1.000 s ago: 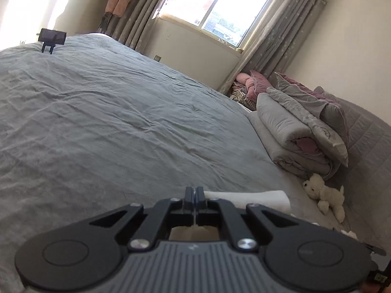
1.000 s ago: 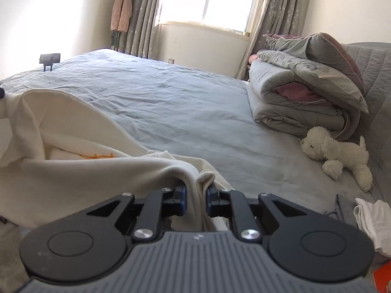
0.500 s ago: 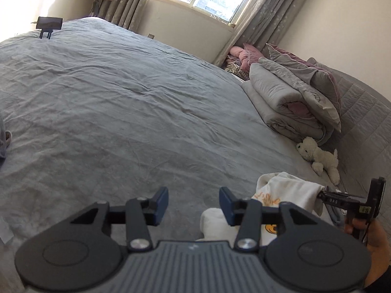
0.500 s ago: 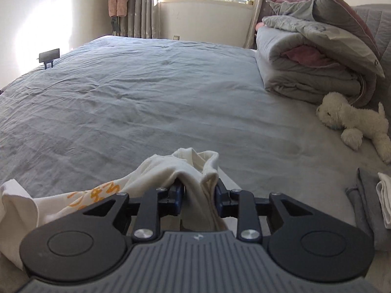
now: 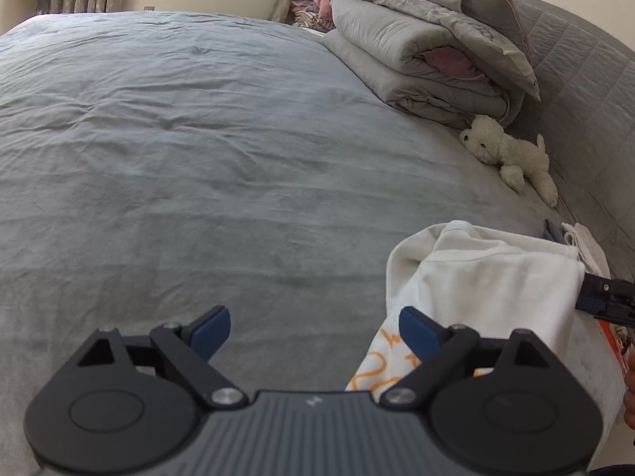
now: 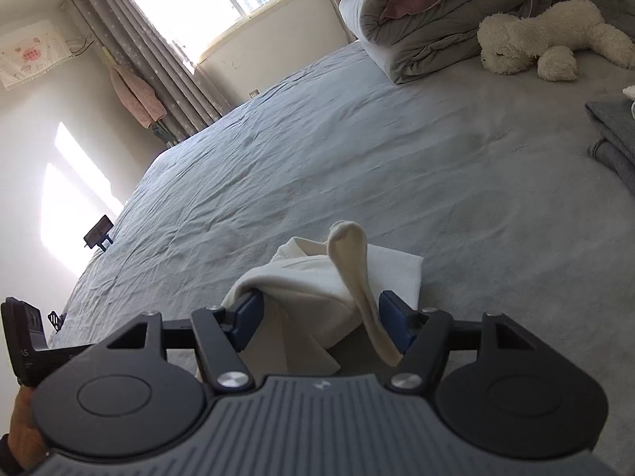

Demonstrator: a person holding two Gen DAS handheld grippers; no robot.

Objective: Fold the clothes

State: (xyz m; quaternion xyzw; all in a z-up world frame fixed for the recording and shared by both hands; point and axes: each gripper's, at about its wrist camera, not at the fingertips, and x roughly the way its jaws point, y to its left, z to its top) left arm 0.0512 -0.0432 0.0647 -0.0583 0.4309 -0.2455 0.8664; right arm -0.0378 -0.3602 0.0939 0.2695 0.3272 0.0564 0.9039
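Observation:
A cream garment with an orange print lies bunched on the grey bed, low and to the right in the left wrist view. My left gripper is still opening, its jaws wide. Only bedsheet lies between them, and its right finger overlaps the garment's edge. In the right wrist view my right gripper is opening around the garment. Cloth drapes over its left pad and a raised flap leans by the right pad. Neither pad presses the cloth. The right gripper's tip shows at the garment's right side.
A folded grey duvet and a white plush dog lie at the far right by the padded headboard. Folded grey clothes sit right of the garment. A small black stand is on the bed's far left edge.
Both grippers have opened. The left one let go of the cloth and dropped lower over the bed. The right one rolled and released its pinch, and the garment now lies bunched.

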